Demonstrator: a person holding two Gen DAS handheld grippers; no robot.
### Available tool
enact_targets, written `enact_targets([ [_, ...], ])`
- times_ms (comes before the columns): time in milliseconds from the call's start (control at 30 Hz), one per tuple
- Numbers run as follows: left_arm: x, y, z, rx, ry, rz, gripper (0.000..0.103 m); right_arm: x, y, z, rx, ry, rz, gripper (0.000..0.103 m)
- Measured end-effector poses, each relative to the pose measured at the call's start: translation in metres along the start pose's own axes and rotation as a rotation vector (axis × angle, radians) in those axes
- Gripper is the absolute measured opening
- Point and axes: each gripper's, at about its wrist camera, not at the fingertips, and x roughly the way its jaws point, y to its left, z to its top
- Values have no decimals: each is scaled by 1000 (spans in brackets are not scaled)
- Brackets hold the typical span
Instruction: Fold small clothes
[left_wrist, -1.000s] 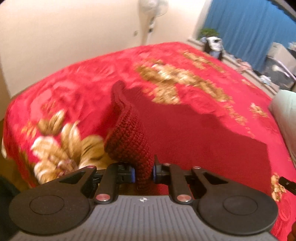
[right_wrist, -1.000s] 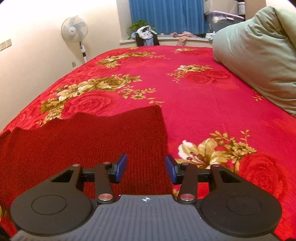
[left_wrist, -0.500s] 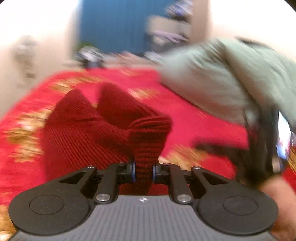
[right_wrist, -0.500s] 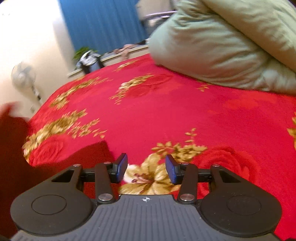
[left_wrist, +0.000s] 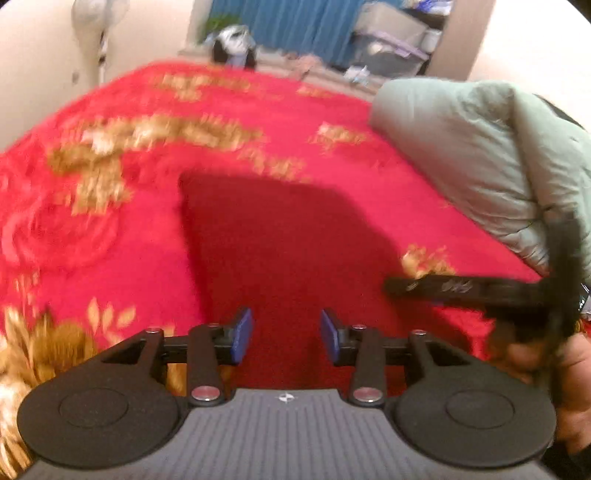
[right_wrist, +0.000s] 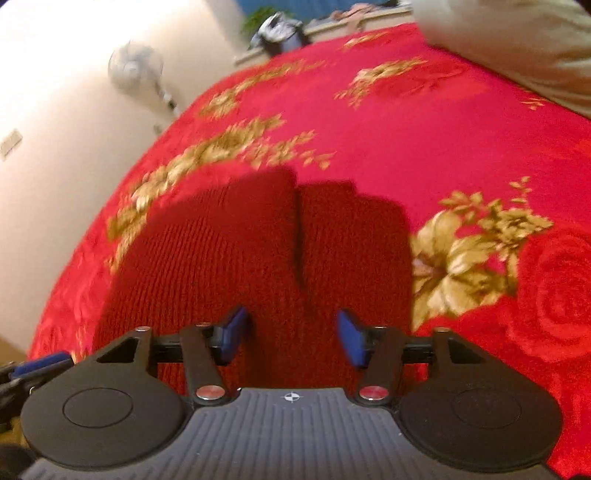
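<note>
A dark red knitted garment (left_wrist: 284, 251) lies folded flat on the red floral bedspread (left_wrist: 110, 221). In the right wrist view the garment (right_wrist: 229, 258) shows a folded flap edge running down its middle. My left gripper (left_wrist: 286, 336) is open and empty, just above the garment's near edge. My right gripper (right_wrist: 291, 338) is open and empty over the garment's near edge. The right gripper's arm (left_wrist: 461, 288) shows at the right of the left wrist view, and a blue tip of the left gripper (right_wrist: 40, 363) at the far left of the right wrist view.
A large grey-green pillow (left_wrist: 480, 155) lies on the right of the bed, also in the right wrist view (right_wrist: 517, 44). A standing fan (right_wrist: 136, 70) is by the wall at the left. Blue curtains (left_wrist: 295, 22), boxes and clutter are beyond the bed's far edge.
My left gripper carried a fold of the garment over to the right, then opened and let it go. The garment now lies flat and folded. My right gripper swung back over it, still open.
</note>
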Motion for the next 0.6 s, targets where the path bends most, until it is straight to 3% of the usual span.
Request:
enact_targets([
  [33, 8, 4, -6, -5, 41, 16, 48, -3, 1, -1, 4, -8, 20, 21],
  [100, 18, 9, -20, -18, 85, 45, 48, -31, 2, 0, 19, -117, 64, 18],
  [167, 14, 12, -31, -13, 78, 24, 48, -60, -2, 1, 40, -230, 184, 15],
  [200, 14, 11, -32, -6, 85, 29, 48, -61, -6, 0, 32, -224, 174, 15],
  [233, 18, 13, -31, -9, 107, 27, 50, -49, -10, -3, 30, -163, 88, 15],
  [300, 28, 19, -30, -31, 184, 15, 53, -11, -29, -13, 105, 30, -78, 13],
  [400, 32, 16, -18, -24, 243, 12, 54, -13, -32, -13, 158, 31, -77, 14],
  [433, 27, 18, -10, -13, 246, -3, 54, -16, -29, -12, 142, 14, -78, 18],
  [467, 22, 18, -5, -4, 245, -19, 54, -19, -28, -13, 132, 1, -80, 32],
  [533, 14, 25, 12, -5, 225, -33, 58, -22, -31, -13, 147, -14, -94, 48],
  [600, 6, 34, 28, 3, 194, -35, 63, -21, -40, -9, 173, -23, -91, 51],
])
